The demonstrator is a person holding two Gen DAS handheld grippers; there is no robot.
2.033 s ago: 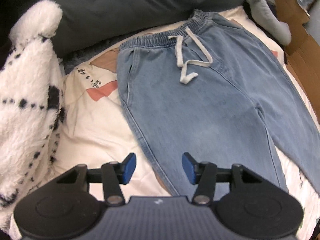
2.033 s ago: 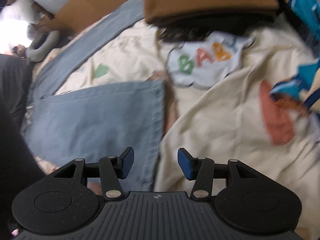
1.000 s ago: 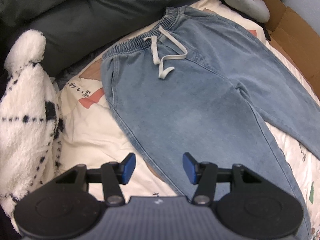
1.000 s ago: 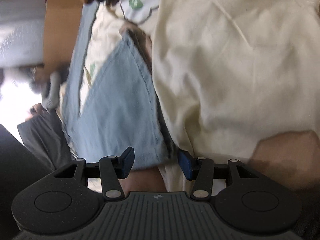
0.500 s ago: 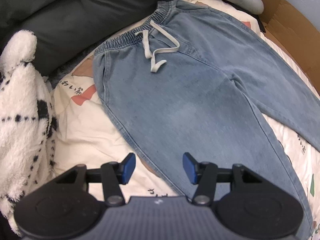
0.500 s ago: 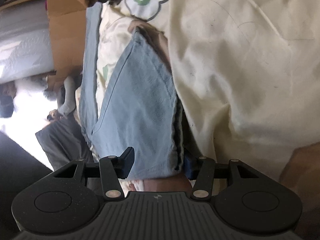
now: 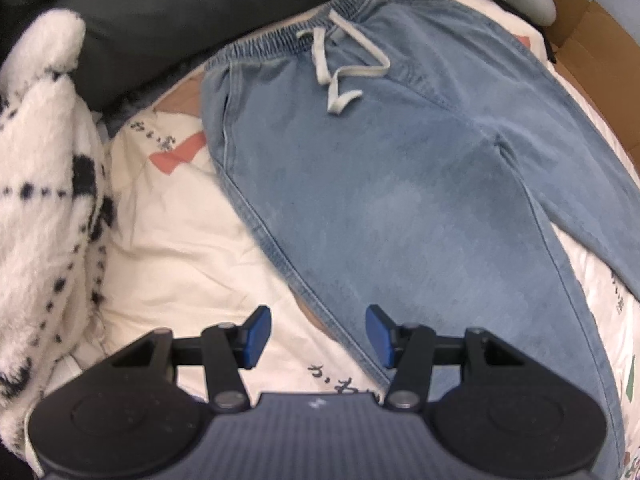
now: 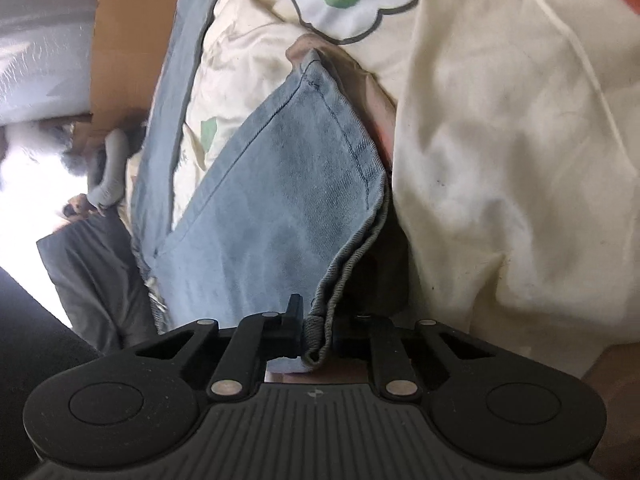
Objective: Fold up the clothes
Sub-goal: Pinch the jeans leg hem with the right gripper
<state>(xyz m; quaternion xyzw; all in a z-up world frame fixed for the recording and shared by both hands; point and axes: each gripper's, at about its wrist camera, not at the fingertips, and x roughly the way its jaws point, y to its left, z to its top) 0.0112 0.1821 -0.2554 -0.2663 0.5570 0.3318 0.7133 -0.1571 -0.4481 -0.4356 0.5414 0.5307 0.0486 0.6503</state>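
On cream bedding, light-blue jeans (image 7: 400,184) lie flat; right tool (image 8: 318,334) pinches their hem, left tool (image 7: 316,334) gapes.

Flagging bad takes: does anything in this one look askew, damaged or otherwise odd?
Nothing stands out. The light blue denim trousers lie flat on the cream printed bedsheet, white drawstring loose. The right gripper has its jaws shut on a leg hem; the left gripper hangs open.

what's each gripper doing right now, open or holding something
Left gripper: open, holding nothing, above the jeans.
Right gripper: shut on the jeans' leg hem.
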